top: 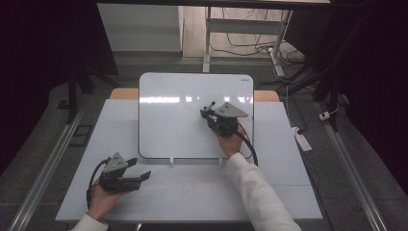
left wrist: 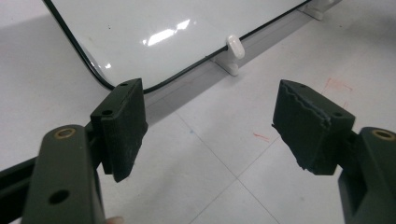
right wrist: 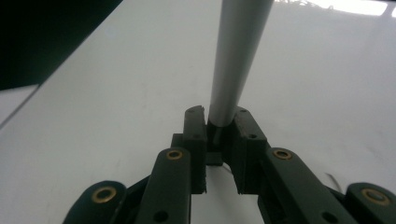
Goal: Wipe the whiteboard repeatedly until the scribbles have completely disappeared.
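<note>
A white board (top: 173,115) with a thin dark rim lies flat at the back middle of the pale table (top: 202,192). Over the board's right part my right gripper (top: 209,114) is shut on a grey marker (top: 211,106). In the right gripper view the marker (right wrist: 238,51) rises as a grey barrel from between the jaws of the right gripper (right wrist: 217,119), above the board's surface (right wrist: 116,93). My left gripper (top: 143,177) rests near the table's front left, open and holding nothing. In the left gripper view the left gripper (left wrist: 210,126) has its jaws wide apart, facing the board's near corner (left wrist: 154,28).
Two small white clips (top: 172,161) (top: 220,160) hold the board's near edge; one clip (left wrist: 233,49) is close in the left gripper view. Faint red marks (left wrist: 336,84) stain the table. A power strip (top: 300,137) and cables (top: 250,45) lie on the floor beyond.
</note>
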Demonstrator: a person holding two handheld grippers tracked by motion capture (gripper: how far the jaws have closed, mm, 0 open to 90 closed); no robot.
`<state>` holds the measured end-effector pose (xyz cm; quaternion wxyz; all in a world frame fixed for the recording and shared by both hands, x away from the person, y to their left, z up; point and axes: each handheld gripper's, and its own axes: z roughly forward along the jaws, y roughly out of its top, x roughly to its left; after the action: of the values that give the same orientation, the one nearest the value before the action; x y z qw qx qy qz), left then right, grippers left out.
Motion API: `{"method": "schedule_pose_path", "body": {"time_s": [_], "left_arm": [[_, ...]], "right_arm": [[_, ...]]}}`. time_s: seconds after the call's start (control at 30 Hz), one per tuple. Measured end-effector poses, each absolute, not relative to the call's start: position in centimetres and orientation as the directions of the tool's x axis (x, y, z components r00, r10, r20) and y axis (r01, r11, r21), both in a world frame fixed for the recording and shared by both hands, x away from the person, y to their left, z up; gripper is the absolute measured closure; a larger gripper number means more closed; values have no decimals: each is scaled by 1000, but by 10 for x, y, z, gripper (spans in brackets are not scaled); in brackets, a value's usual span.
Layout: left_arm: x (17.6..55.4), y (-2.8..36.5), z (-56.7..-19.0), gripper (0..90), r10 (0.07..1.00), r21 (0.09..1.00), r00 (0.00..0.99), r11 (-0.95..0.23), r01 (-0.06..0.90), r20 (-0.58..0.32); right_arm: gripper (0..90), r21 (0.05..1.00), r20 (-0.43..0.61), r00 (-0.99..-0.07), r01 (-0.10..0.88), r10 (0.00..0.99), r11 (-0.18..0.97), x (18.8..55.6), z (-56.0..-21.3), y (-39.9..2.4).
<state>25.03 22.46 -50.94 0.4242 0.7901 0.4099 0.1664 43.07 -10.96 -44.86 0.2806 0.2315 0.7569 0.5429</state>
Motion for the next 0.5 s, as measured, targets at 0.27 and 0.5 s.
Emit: {"method": "schedule_pose_path", "body": {"time_s": [0.27,0.5], "left_arm": [[250,225,-509,266,788,810,609,-301,504,-86],[249,225,-508,266,789,811,608,-299,503,-86]], "right_arm": [[778,977,-58,-690,109,722,182,437,-445,-120],[778,974,-80,-667,105,741,200,436,-443,-124]]}}
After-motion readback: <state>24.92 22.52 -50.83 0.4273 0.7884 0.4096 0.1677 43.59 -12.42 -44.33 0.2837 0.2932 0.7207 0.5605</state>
